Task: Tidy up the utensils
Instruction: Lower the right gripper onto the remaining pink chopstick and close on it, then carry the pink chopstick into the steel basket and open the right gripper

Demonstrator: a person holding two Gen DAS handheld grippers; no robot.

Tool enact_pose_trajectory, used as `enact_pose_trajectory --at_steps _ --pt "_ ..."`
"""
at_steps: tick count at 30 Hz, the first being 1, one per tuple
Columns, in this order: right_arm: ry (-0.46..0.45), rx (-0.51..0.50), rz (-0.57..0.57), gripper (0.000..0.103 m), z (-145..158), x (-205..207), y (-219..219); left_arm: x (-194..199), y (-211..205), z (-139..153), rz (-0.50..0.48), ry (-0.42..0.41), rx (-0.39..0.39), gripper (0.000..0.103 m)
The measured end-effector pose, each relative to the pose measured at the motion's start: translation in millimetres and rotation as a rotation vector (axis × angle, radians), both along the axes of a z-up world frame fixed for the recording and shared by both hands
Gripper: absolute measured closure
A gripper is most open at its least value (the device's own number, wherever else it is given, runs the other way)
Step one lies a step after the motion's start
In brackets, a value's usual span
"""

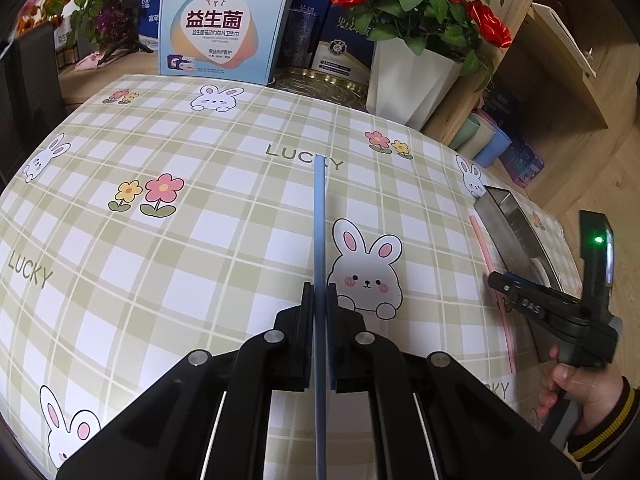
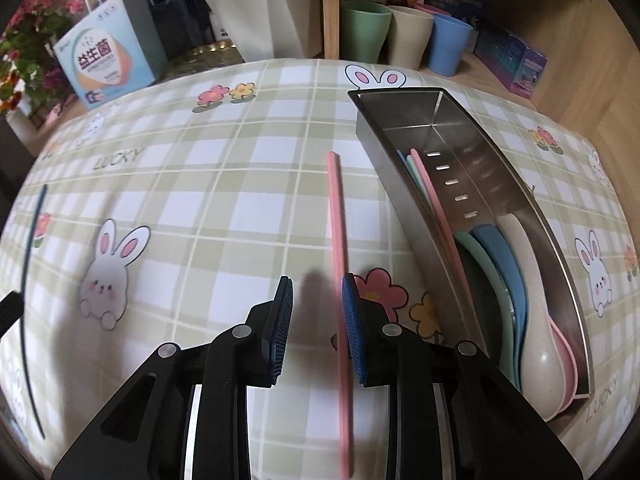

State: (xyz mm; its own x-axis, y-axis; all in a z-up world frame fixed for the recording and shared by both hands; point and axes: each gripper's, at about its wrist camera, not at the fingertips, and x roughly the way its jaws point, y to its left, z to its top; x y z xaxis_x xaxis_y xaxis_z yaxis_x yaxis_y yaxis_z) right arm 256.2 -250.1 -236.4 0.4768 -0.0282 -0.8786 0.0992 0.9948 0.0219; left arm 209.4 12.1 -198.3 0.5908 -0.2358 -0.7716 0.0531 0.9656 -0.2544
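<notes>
My left gripper (image 1: 320, 292) is shut on a blue chopstick (image 1: 320, 220), which sticks out forward above the checked tablecloth. The same blue chopstick (image 2: 30, 264) shows at the far left of the right wrist view. A pink chopstick (image 2: 336, 208) lies on the cloth just left of a steel utensil tray (image 2: 384, 152). My right gripper (image 2: 317, 280) straddles it: the right pad is close beside it and the left pad stands clearly apart. The tray holds cream (image 2: 532, 280), blue (image 2: 500, 256) and green (image 2: 476, 252) spoons and a few chopsticks. From the left wrist view, the right gripper (image 1: 494, 280) is low by the tray (image 1: 504, 224).
A white plant pot (image 1: 404, 80) with red roses and a printed box (image 1: 220, 28) stand behind the table. Green (image 2: 366, 32), cream (image 2: 410, 36) and blue (image 2: 450, 44) cups sit on a wooden shelf beyond the tray. The table's right edge runs close behind the tray.
</notes>
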Motion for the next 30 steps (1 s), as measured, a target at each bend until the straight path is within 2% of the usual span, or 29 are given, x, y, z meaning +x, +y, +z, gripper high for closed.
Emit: enact_pose_trajectory --at_steps 6,12,16,19,26,30 --pt "-0.001 -0.065 -0.041 0.078 -5 9 2 0 3 -1 0.006 0.001 0.000 0.097" --pt "-0.005 -0.066 -0.070 0.081 -8 10 0 0 5 -3 0.013 0.007 -0.003 0.097" --pt "-0.013 -0.061 -0.054 0.090 -9 7 3 0 3 -4 0.009 0.008 -0.002 0.097" --pt "-0.018 -0.050 -0.038 0.096 -9 3 6 0 3 -4 0.010 0.008 -0.002 0.097" --pt "-0.031 -0.007 -0.009 0.097 -9 -6 8 -1 1 -5 0.007 0.009 0.003 0.097" --pt "-0.043 0.078 0.003 0.097 -8 -17 6 -3 -1 -6 0.003 0.011 0.006 0.097"
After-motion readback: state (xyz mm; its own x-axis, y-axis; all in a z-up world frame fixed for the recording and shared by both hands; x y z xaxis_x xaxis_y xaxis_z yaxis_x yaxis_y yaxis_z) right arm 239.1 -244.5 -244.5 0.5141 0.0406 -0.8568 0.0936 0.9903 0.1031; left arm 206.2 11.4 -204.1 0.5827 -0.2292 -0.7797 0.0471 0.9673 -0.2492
